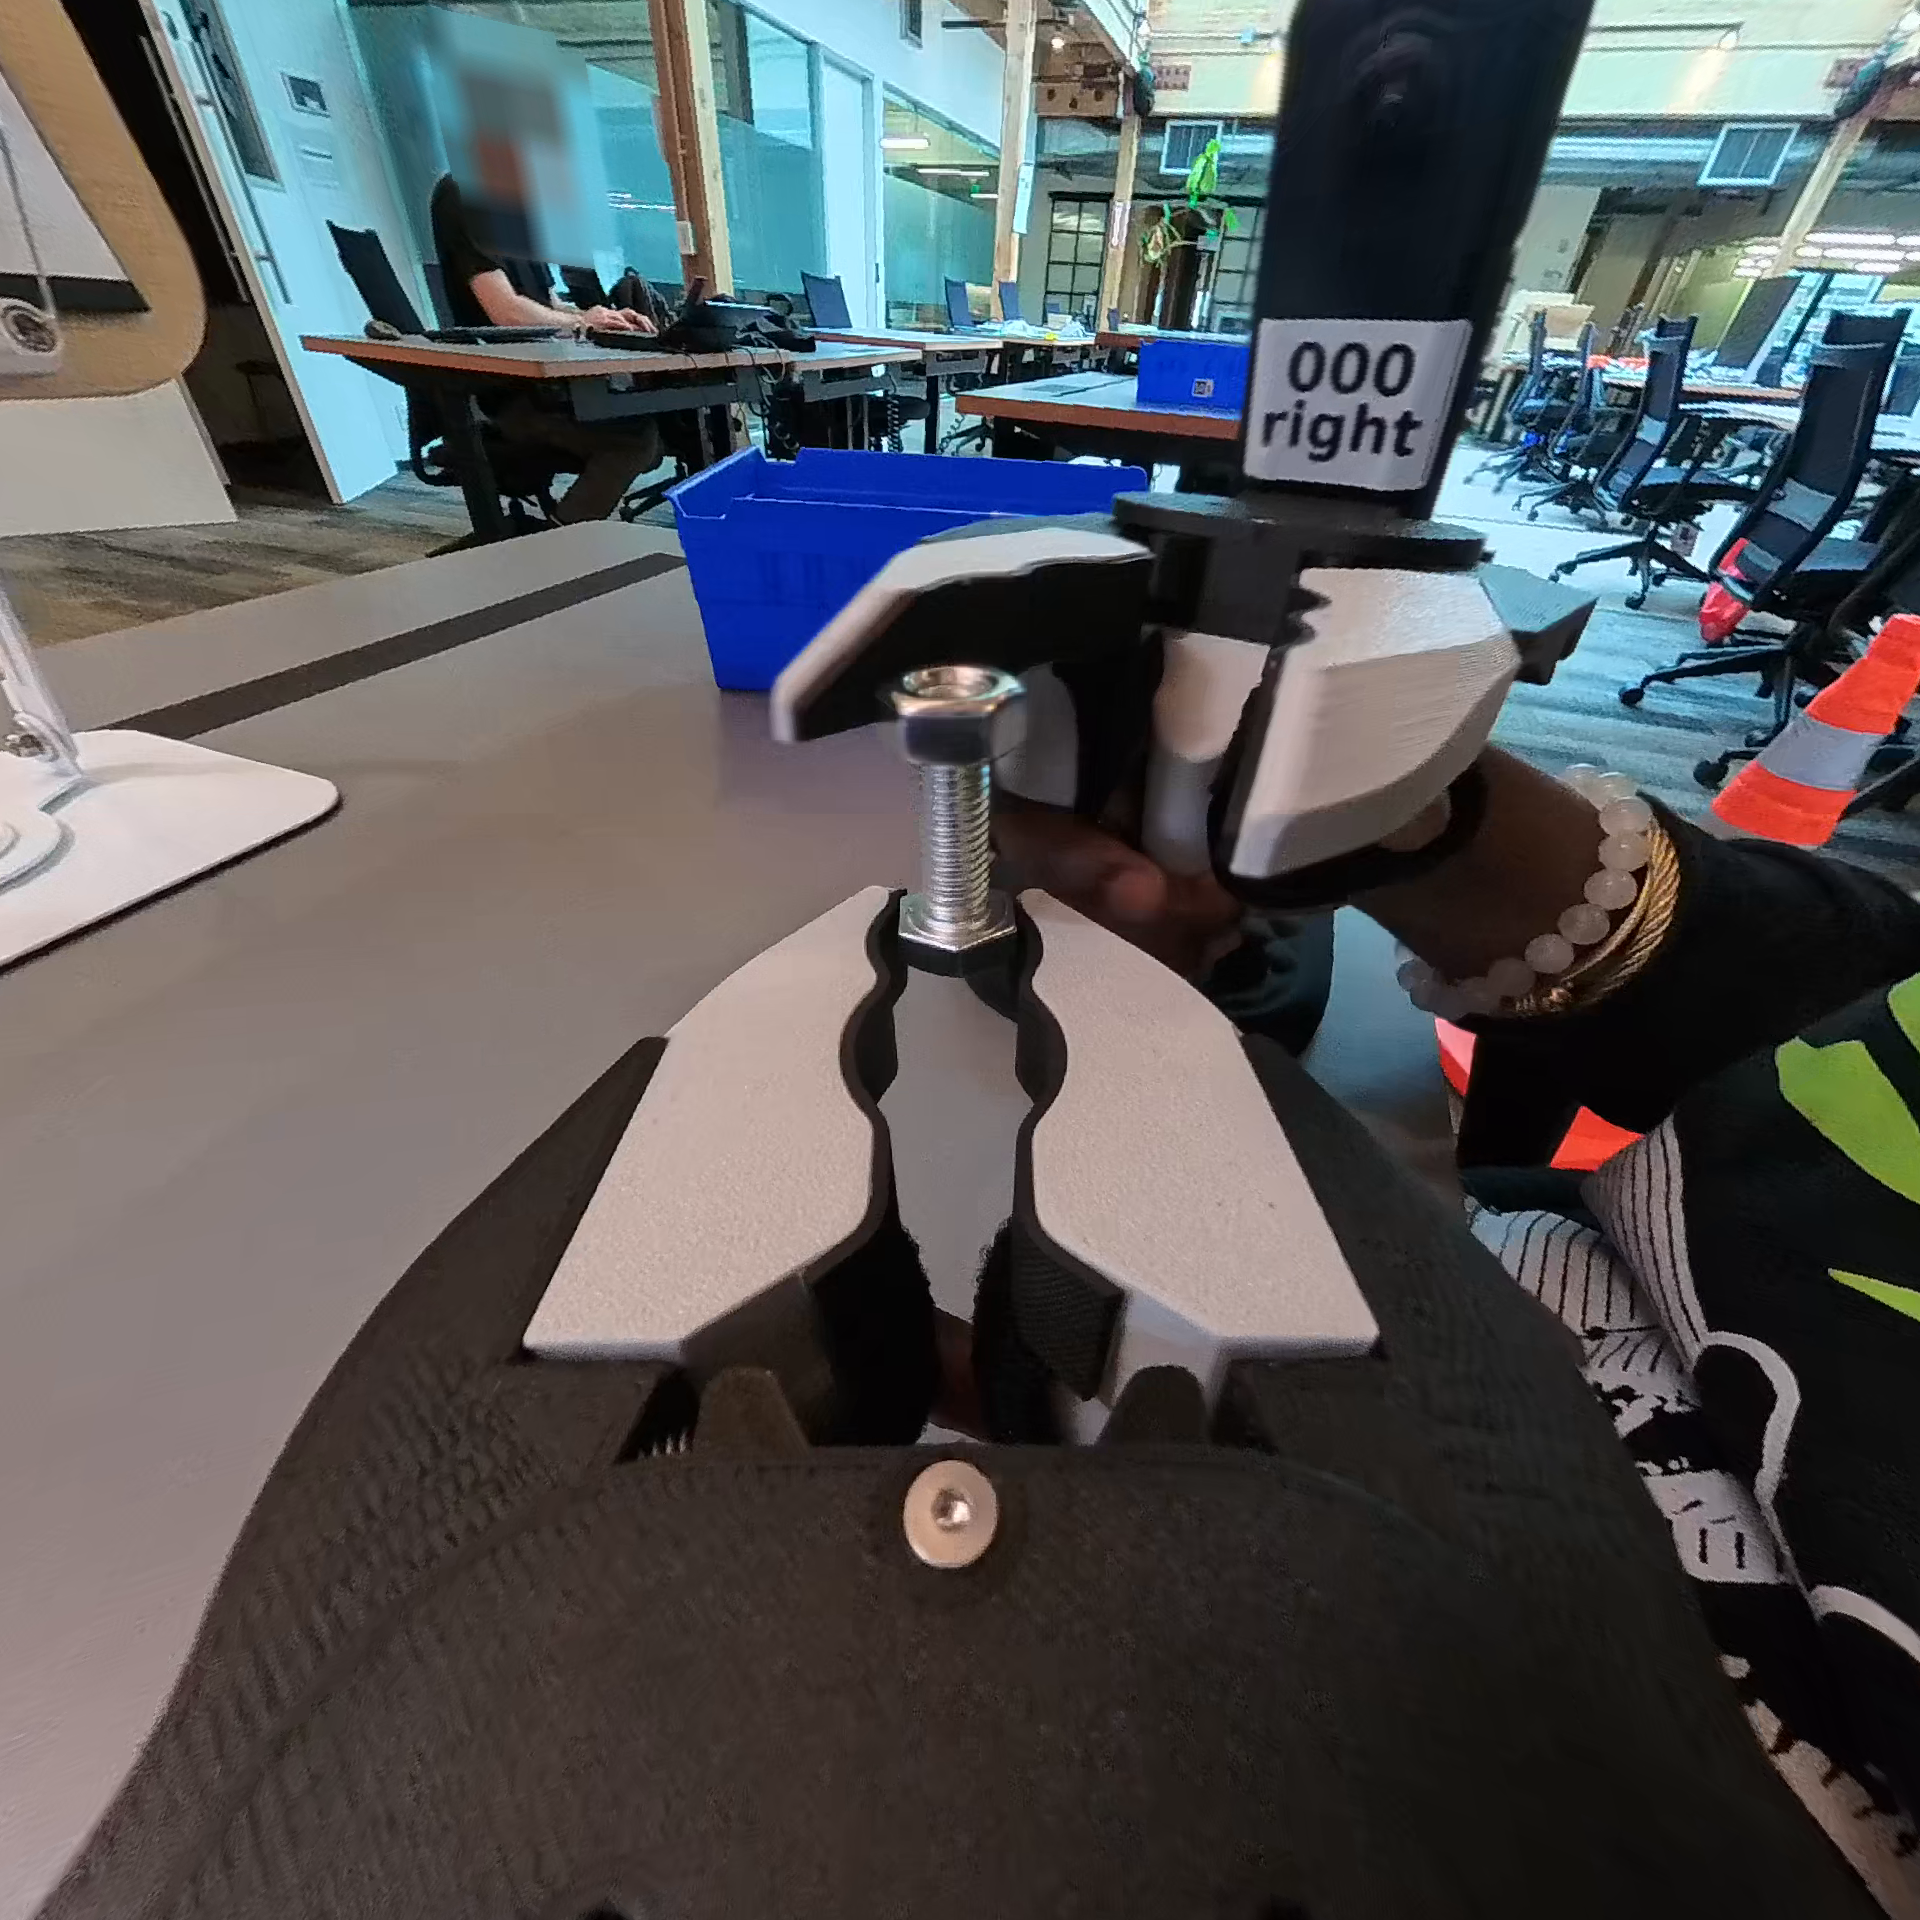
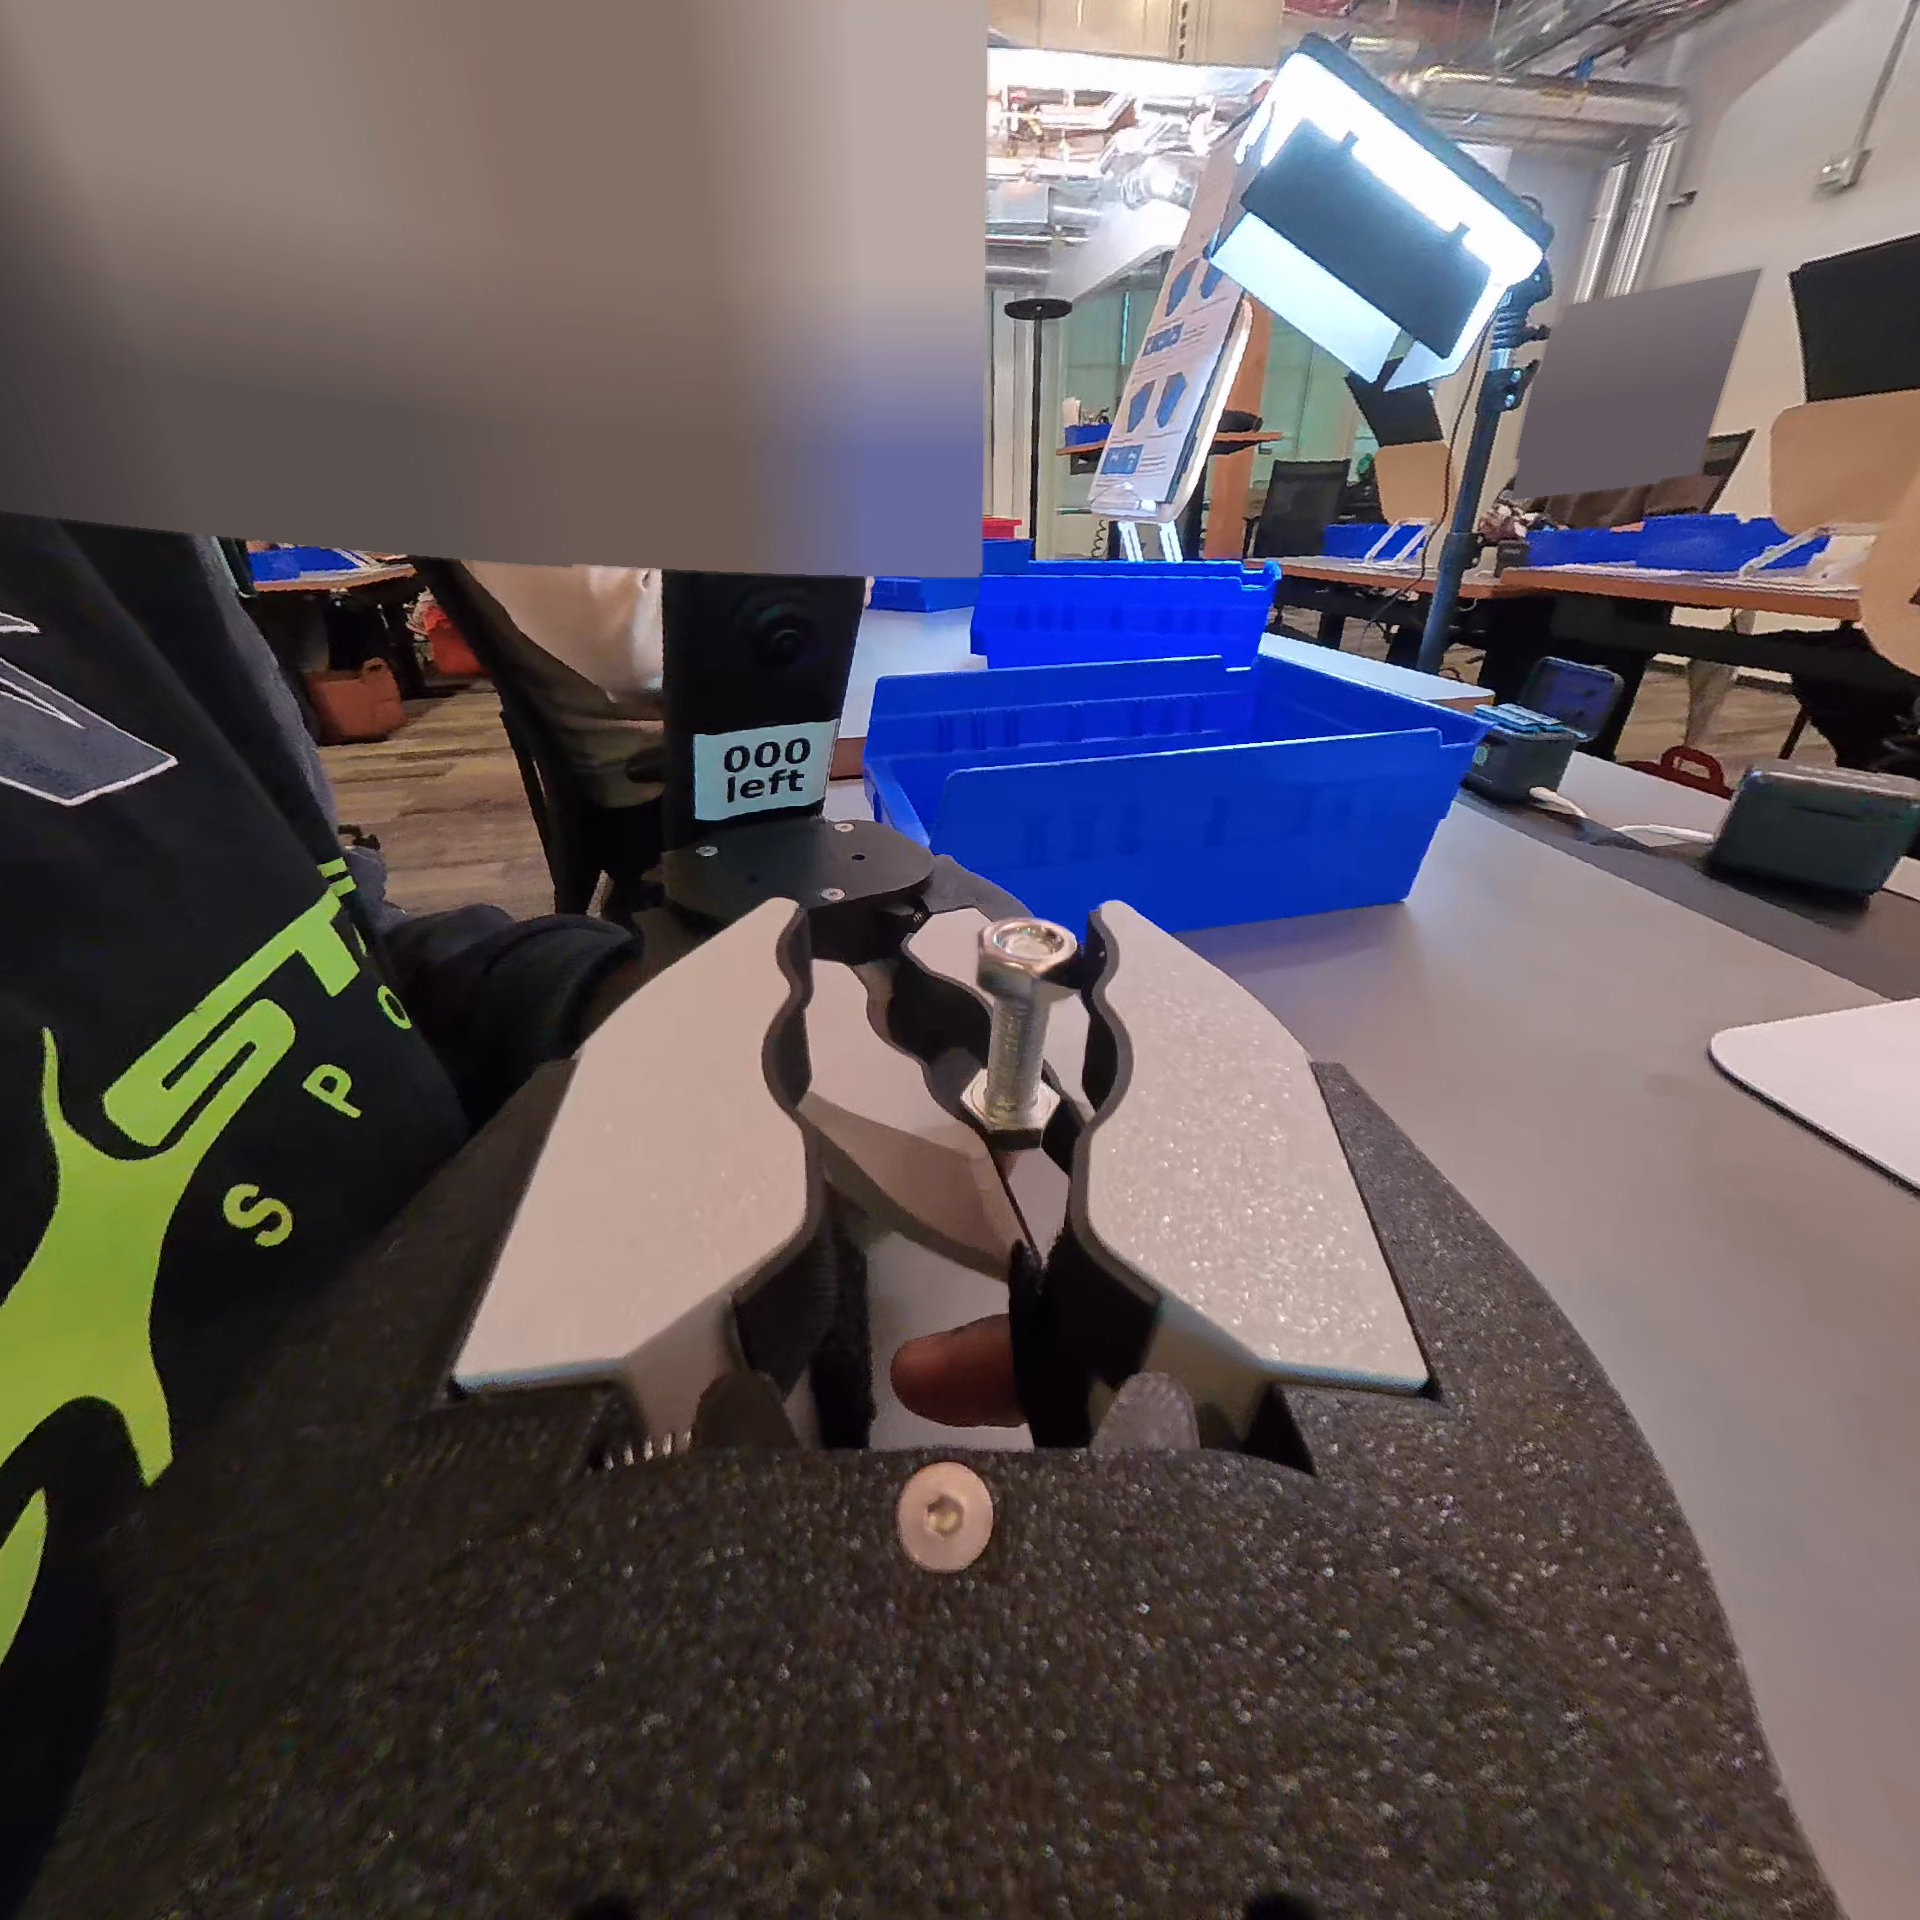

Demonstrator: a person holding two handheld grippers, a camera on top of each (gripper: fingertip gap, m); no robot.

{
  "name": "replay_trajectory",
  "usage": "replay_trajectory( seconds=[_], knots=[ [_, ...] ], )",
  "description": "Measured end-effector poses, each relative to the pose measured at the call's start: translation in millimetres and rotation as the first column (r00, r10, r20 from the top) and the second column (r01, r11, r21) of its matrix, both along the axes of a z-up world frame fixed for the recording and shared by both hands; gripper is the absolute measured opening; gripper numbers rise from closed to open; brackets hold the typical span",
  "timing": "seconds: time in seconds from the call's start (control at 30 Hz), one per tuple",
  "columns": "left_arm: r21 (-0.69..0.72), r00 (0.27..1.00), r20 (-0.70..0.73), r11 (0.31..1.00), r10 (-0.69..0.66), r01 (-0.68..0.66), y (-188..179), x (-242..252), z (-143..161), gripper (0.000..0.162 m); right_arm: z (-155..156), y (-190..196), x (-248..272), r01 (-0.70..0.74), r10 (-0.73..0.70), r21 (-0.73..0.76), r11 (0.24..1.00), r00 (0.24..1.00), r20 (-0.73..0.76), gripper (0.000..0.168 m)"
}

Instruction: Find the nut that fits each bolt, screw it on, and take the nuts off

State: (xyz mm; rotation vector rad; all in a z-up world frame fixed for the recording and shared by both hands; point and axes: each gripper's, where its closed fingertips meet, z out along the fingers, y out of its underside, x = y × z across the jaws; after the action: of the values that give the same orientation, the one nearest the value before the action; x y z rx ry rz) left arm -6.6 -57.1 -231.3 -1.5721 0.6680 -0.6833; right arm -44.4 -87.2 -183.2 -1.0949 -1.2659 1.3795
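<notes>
A silver bolt (image 1: 954, 831) stands upright with its hex head down. My left gripper (image 1: 951, 935) is shut on that head. A silver nut (image 1: 956, 717) sits at the top of the thread. My right gripper (image 1: 1018, 790) comes in from the right at nut height. In the right wrist view its fingers (image 2: 1174, 1122) are spread wide around the nut (image 2: 1029, 951), which is close to the right-hand finger. The bolt (image 2: 1016, 1039) and the left gripper (image 2: 1013, 1127) holding it show between them.
A blue bin (image 1: 883, 561) stands just behind the bolt on the grey table (image 1: 468, 883); it also shows in the right wrist view (image 2: 1174, 800). A white base plate (image 1: 156, 831) lies left. Dark cases (image 2: 1818, 831) sit far right. An orange cone (image 1: 1829, 748) stands beyond the table. The gap from one gripper's tips to the other's is roughly 6 centimeters.
</notes>
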Motion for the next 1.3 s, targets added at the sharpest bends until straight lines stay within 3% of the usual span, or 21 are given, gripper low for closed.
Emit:
replay_trajectory(
  seconds=[0.1, 0.17, 0.27, 0.37, 0.5, 0.73, 0.83, 0.9, 0.97, 1.03, 1.17, 1.3],
  knots=[
    [-0.005, 1.000, 0.013, 1.000, 0.011, -0.011, 1.6, -2.4, 1.1, 0.018, 0.8, 5.8, 13.5, 0.021, -0.021, -0.013, 1.000, 1.000, -0.008, 0.039],
    [-0.007, 1.000, 0.014, 1.000, 0.021, -0.020, 2.5, -3.4, 1.0, 0.018, 4.8, 4.0, 25.5, -0.010, 0.009, -0.029, 1.000, 0.999, -0.037, 0.018],
    [-0.009, 1.000, 0.018, 1.000, 0.016, -0.016, 2.3, -3.3, 1.3, 0.018, 8.7, 8.1, 33.0, -0.002, -0.002, -0.058, 0.998, 0.998, -0.066, 0.016],
    [-0.003, 1.000, 0.011, 1.000, 0.007, -0.007, 1.1, -1.7, 1.0, 0.018, 4.6, 15.5, 25.4, 0.048, -0.051, -0.053, 0.997, 0.997, -0.051, 0.029],
    [-0.003, 1.000, 0.003, 1.000, -0.004, 0.004, 0.0, 0.1, -0.2, 0.018, 0.2, 8.2, 6.1, 0.007, -0.010, -0.080, 0.997, 1.000, -0.027, 0.053],
    [-0.006, 1.000, -0.003, 1.000, -0.001, 0.001, 0.4, 0.0, -1.2, 0.018, -3.5, -0.9, -0.6, -0.024, 0.025, -0.038, 0.999, 1.000, 0.013, 0.052],
    [-0.006, 1.000, 0.007, 1.000, 0.006, -0.006, 1.2, -1.5, 0.0, 0.018, -2.5, 6.0, 13.5, 0.003, -0.003, -0.031, 1.000, 1.000, 0.008, 0.038],
    [-0.010, 1.000, 0.009, 1.000, 0.014, -0.014, 2.2, -2.6, -0.1, 0.018, 0.9, 5.4, 25.0, -0.018, 0.018, -0.039, 0.999, 1.000, -0.020, 0.016],
    [-0.014, 1.000, 0.009, 1.000, 0.010, -0.010, 2.1, -2.1, -0.5, 0.018, 4.2, 7.7, 31.0, -0.016, 0.013, -0.059, 0.998, 0.999, -0.046, 0.015],
    [-0.011, 1.000, 0.004, 1.000, 0.009, -0.009, 1.8, -1.8, -0.7, 0.018, 3.2, 13.7, 29.6, 0.021, -0.023, -0.060, 0.998, 0.999, -0.046, 0.018],
    [-0.007, 1.000, 0.000, 1.000, -0.006, 0.006, -0.1, 0.2, -1.0, 0.018, 0.9, 13.1, 14.0, 0.025, -0.028, -0.076, 0.997, 0.999, -0.040, 0.047],
    [-0.007, 0.999, -0.022, 1.000, -0.024, 0.024, -2.2, 3.7, -3.5, 0.018, -2.6, 2.5, -0.7, -0.016, 0.015, -0.061, 0.998, 1.000, -0.016, 0.054]
  ],
)
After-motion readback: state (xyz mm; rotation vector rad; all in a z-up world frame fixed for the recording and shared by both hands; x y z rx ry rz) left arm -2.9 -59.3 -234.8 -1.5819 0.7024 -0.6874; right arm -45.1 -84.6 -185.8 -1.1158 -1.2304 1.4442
